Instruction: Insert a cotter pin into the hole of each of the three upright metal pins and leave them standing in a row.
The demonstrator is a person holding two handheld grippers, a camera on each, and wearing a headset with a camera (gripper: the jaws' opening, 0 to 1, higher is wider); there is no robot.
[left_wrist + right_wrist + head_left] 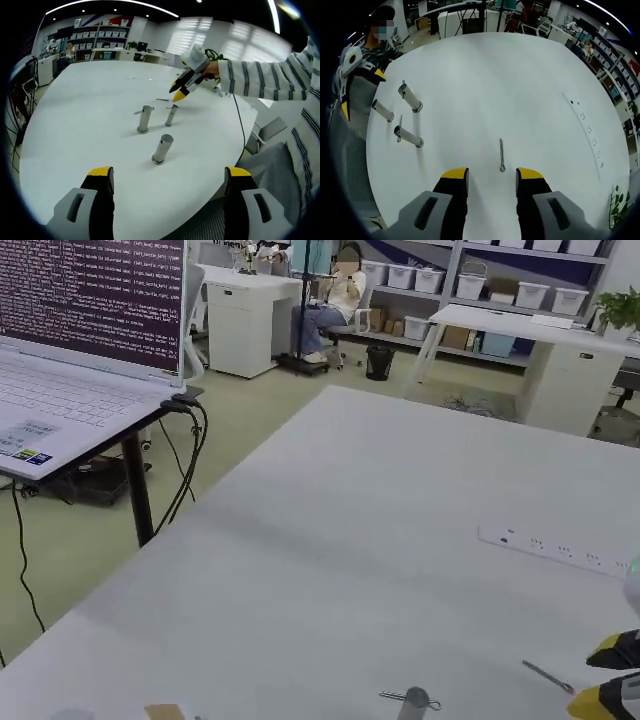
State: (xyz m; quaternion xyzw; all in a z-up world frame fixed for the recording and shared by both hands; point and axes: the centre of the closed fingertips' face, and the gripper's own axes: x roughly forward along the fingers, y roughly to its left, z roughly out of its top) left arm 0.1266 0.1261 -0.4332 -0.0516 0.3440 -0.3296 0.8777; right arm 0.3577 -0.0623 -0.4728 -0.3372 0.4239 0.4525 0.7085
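While cotter pin (502, 155) lies flat just beyond right gripper (492, 176), jaws spread, empty; left gripper (169, 172) spread too. It likely light, stiff, slippery: pinch mid-shank. Metal pins (408, 136) stand left.

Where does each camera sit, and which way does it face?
Head view: headset, down across the table toward a laptop; right gripper lower right.
Left gripper view: along the open left gripper toward three metal pins; striped sleeve.
Right gripper view: along its open jaws toward a cotter pin.
Shared: the pins, in both gripper views.
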